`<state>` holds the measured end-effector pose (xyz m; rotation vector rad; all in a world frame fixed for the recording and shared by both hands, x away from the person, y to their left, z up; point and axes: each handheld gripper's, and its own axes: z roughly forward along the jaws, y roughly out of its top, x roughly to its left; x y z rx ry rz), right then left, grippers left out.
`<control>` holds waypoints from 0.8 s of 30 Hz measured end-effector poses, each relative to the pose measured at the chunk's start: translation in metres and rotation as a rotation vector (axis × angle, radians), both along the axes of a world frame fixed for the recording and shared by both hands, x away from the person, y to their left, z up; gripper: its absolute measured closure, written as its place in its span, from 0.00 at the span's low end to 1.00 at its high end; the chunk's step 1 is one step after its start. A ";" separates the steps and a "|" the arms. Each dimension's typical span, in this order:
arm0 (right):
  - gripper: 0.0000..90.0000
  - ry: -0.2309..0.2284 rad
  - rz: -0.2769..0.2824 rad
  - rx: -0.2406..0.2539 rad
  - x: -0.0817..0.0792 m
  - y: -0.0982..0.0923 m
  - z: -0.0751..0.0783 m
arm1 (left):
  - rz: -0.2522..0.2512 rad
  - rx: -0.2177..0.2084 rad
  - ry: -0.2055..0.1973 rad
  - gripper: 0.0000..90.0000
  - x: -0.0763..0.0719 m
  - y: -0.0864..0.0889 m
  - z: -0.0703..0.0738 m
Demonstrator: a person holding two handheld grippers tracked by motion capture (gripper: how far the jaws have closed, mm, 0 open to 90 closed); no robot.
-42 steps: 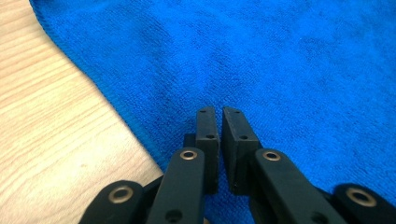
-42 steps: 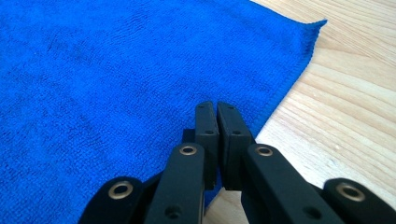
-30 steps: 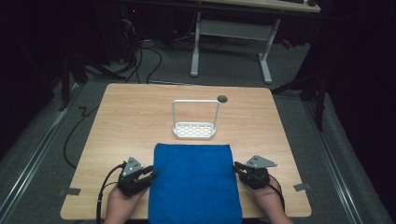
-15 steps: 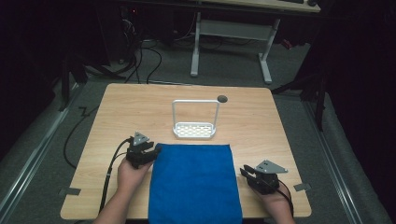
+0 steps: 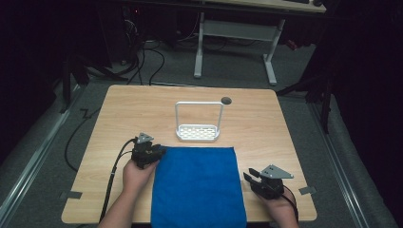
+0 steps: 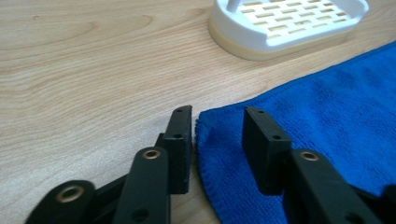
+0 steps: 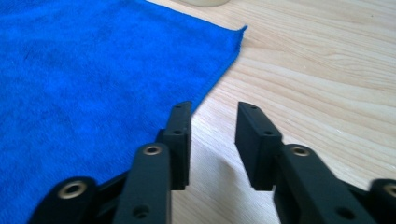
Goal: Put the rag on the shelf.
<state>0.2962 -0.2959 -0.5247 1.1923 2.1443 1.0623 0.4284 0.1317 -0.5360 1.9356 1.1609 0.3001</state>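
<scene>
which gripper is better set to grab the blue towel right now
Left. The left gripper is open with its fingers straddling the far left corner of the blue towel, ready to close. The right gripper is also open, but over bare table beside the towel's right edge.

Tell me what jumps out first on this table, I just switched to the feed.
The blue towel dominates, spread flat on the near middle of the wooden table and running off its near edge. Just beyond it stands a white slotted rack with a tall wire handle. The left gripper sits open at the towel's far left corner, its fingers straddling the hem; the right gripper hangs open just off the right edge.
</scene>
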 end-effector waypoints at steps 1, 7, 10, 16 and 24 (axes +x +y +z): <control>0.70 -0.003 -0.008 0.008 0.000 0.004 0.001 | 0.013 0.004 0.000 0.75 0.001 0.000 0.000; 0.64 0.003 -0.052 0.022 0.020 0.017 0.008 | 0.013 0.003 0.006 0.89 0.002 -0.001 0.000; 0.63 0.015 -0.076 0.014 0.039 0.025 0.008 | 0.013 0.002 0.009 0.92 0.002 -0.001 0.000; 0.63 0.053 -0.120 -0.016 0.082 0.044 0.004 | 0.003 0.025 -0.003 0.94 0.000 -0.003 0.000; 0.64 0.121 -0.144 -0.023 0.109 0.047 -0.004 | 0.006 0.032 -0.005 0.96 0.000 -0.003 0.000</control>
